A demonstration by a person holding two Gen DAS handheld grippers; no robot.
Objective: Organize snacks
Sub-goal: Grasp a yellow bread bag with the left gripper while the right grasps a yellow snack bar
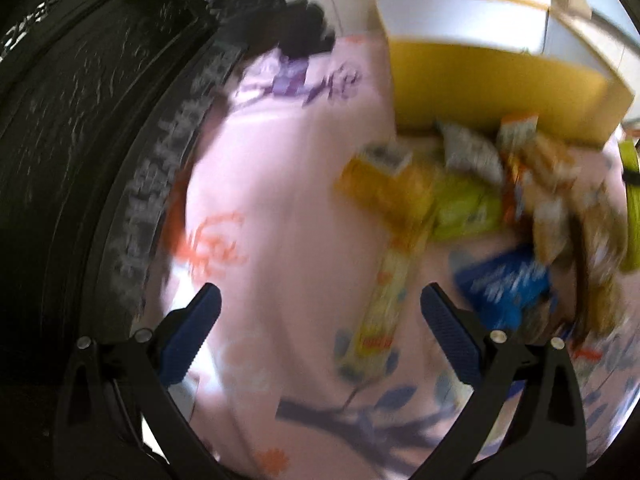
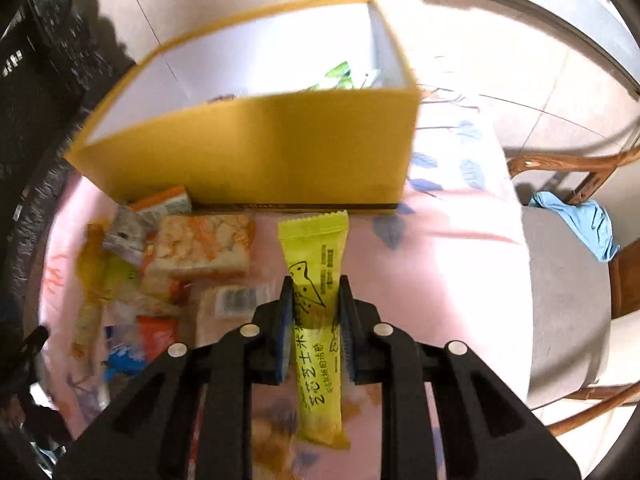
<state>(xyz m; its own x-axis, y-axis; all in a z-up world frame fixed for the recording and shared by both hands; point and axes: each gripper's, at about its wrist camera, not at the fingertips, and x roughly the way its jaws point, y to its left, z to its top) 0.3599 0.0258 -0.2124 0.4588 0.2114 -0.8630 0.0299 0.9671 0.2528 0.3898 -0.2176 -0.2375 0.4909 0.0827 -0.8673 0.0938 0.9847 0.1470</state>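
Observation:
My right gripper [image 2: 316, 288] is shut on a long yellow snack stick [image 2: 314, 252], which runs lengthwise between the blue pads and points at the yellow box [image 2: 256, 152]. The box stands open, with green packets [image 2: 340, 76] on its white floor. A heap of snack packets [image 2: 192, 248] lies left of the stick on the pink cloth. In the blurred left wrist view my left gripper [image 1: 320, 300] hangs open over the cloth, nothing between its fingers. A long yellow stick packet [image 1: 384, 296] lies just ahead of it, and the heap [image 1: 500, 200] and the box [image 1: 492, 84] sit further right.
The pink flowered cloth [image 2: 440, 264] covers the table. A dark embossed object [image 1: 80, 140] borders it on the left. To the right stands a wooden chair [image 2: 568, 292] with a grey seat and a blue cloth [image 2: 580, 224] on it. Tiled floor shows beyond.

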